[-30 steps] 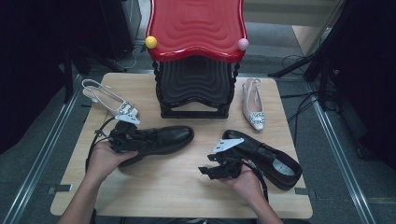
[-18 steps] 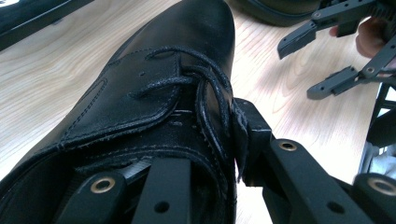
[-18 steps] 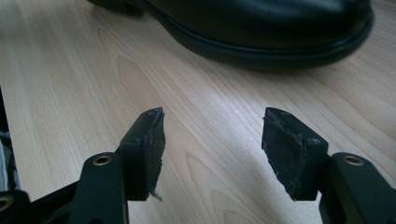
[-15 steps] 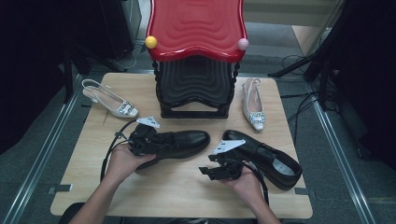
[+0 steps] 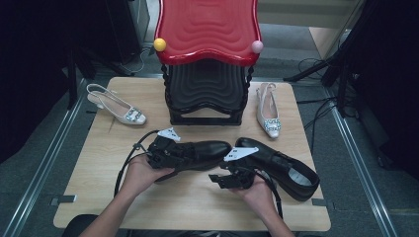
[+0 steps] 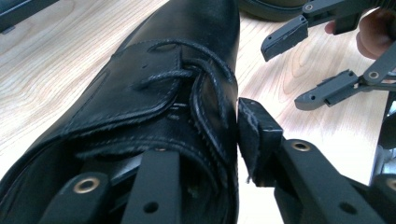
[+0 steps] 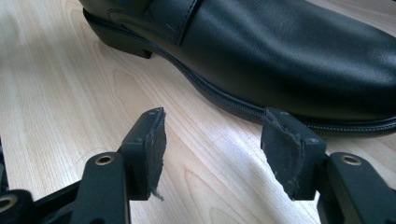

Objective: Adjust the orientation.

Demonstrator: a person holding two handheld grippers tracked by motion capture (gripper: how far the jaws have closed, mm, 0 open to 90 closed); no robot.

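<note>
**Letting go of the laced black shoe**

Resting on the wooden table (image 5: 94, 197), the laced black shoe (image 5: 197, 152) lies near the middle of the front half, its toe pointing toward the person's right and almost meeting the toe of the second black shoe (image 5: 281, 165). The left gripper (image 5: 160, 150) sits at the heel end of the laced shoe. In the left gripper view one jaw reaches into the shoe's opening while the other stands outside the collar beside the laces, its pad just next to the leather; whether it touches cannot be told. The jaws have just been opening, with the shoe's side wall between them, so the grip looks loosened rather than clamped.

The right gripper (image 5: 230, 178) hovers low over the table just in front of the second black shoe. Its jaws stand apart with bare wood between them, holding nothing; the shoe's sole edge runs just beyond the pads (image 7: 152, 154).

Behind both shoes stands a black rack (image 5: 206, 94) with a red top (image 5: 207, 27). A pale slingback (image 5: 116, 104) lies to its left and another pale slingback (image 5: 268, 109) to its right.
</note>
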